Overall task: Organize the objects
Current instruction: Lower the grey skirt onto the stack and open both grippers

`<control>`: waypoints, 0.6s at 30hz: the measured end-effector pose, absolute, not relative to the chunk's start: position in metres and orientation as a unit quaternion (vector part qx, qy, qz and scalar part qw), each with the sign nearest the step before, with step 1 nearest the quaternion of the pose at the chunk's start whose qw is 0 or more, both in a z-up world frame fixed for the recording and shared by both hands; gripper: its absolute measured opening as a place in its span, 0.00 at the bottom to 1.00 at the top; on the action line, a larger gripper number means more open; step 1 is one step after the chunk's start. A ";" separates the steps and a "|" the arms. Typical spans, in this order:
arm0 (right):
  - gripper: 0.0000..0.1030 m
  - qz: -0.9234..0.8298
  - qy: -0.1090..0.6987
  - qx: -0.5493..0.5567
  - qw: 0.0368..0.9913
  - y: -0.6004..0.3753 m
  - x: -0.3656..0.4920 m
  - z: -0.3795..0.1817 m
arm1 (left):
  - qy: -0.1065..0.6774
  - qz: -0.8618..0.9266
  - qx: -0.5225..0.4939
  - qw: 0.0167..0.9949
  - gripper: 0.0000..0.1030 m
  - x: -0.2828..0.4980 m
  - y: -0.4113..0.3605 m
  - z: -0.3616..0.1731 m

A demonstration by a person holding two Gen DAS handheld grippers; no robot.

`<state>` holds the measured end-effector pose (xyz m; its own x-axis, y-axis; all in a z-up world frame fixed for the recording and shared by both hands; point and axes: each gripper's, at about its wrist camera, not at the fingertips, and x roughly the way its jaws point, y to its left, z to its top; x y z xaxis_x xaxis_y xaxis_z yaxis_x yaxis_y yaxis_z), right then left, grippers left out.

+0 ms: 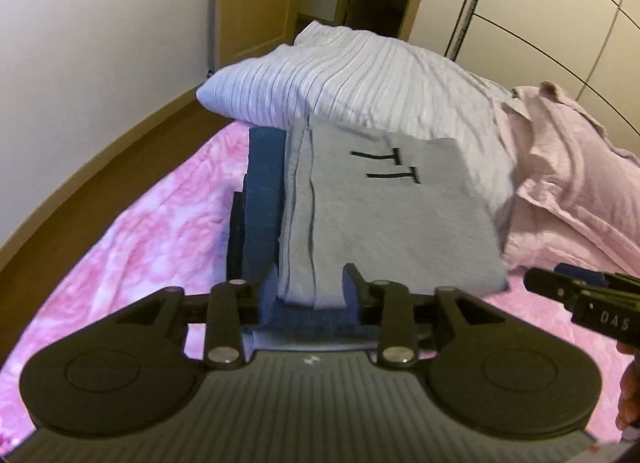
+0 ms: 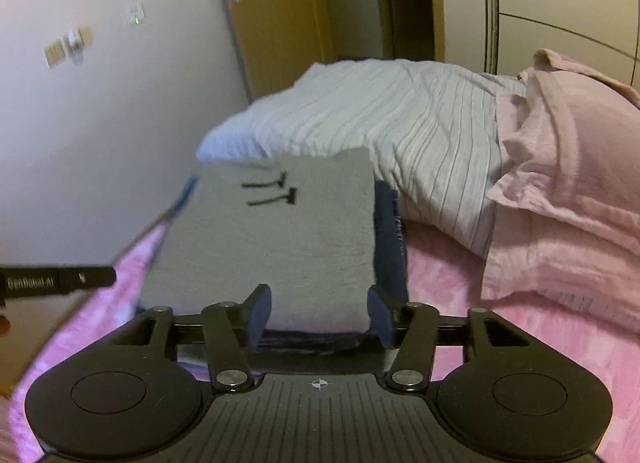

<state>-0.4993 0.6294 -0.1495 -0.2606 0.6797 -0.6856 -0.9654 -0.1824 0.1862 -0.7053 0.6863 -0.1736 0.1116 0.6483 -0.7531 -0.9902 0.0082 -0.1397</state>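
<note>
A folded top [image 1: 384, 223] lies on a stack of folded garments [image 1: 260, 199] on the bed [image 1: 132, 247], near its left edge. Behind the stack a striped pillow [image 1: 340, 83] lies across the bed; its front edge seems to overlap the stack's far end. Right of the stack, a crumpled shirt [image 1: 568, 167] rests against the pillow.

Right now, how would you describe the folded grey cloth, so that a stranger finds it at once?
Start at the bed with the pink blanket; a striped pillow lies at its far end. In front of that pillow is a small stack of folded clothes, and the grey cloth lies on top. Unlike the dark blue garment beneath it, it is light grey with black T-shaped marks.
</note>
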 end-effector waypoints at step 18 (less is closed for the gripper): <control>0.61 0.739 0.341 -0.228 0.534 0.474 -0.491 -0.035 | 0.280 0.615 -0.297 0.674 0.91 -0.668 0.516 -0.053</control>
<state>-0.4908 0.4743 -0.0346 -0.3262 0.6338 -0.7014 -0.9449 -0.1967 0.2617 -0.6679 0.5160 -0.0535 0.0862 0.6631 -0.7436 -0.9962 0.0669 -0.0559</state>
